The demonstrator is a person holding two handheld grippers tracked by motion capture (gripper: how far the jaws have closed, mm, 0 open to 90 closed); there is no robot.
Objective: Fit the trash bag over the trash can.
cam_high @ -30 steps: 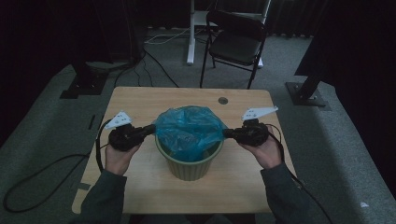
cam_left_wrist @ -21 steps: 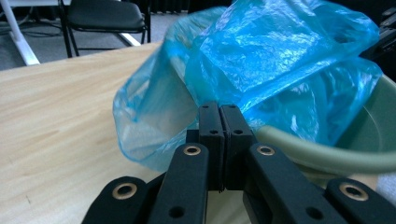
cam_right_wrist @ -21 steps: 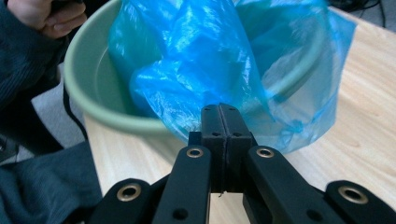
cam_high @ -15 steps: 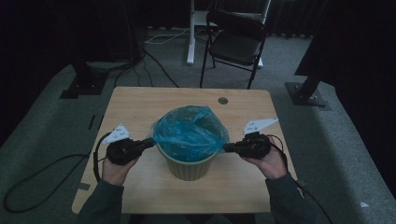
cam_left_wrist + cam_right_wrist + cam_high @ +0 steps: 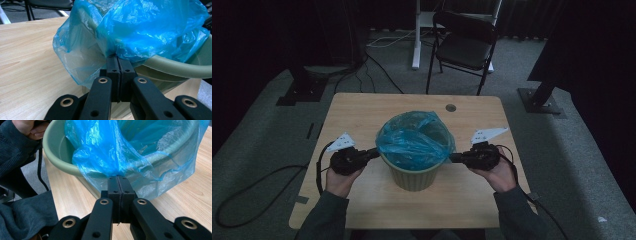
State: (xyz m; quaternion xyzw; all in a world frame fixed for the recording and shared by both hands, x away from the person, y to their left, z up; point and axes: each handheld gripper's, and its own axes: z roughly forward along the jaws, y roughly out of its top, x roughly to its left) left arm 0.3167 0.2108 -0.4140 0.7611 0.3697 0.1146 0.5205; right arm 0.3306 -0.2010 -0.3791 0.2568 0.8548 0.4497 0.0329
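Note:
A pale green bin [image 5: 414, 177] stands mid-table with a blue plastic bag [image 5: 414, 140] lining it, the bag's edges draped over the rim. My left gripper [image 5: 374, 152] sits at the bin's left side, my right gripper [image 5: 452, 158] at its right. In the left gripper view the jaws [image 5: 117, 60] are shut on a fold of the bag [image 5: 150, 30] just outside the bin's rim [image 5: 175, 68]. The right gripper view has its jaws [image 5: 117, 180] pinched on the bag [image 5: 112, 150] below the rim [image 5: 57, 157].
The wooden table [image 5: 362, 115] has a small round hole [image 5: 450, 107] near its far edge. A black folding chair [image 5: 464, 45] stands beyond it on the grey carpet. Cables trail off the table's left side [image 5: 257, 185]. The person's other hand [image 5: 30, 127] appears past the bin.
Both grippers have come slightly down and toward the near edge, drawing the bag's edges lower over the bin's rim. Both stay shut on the bag.

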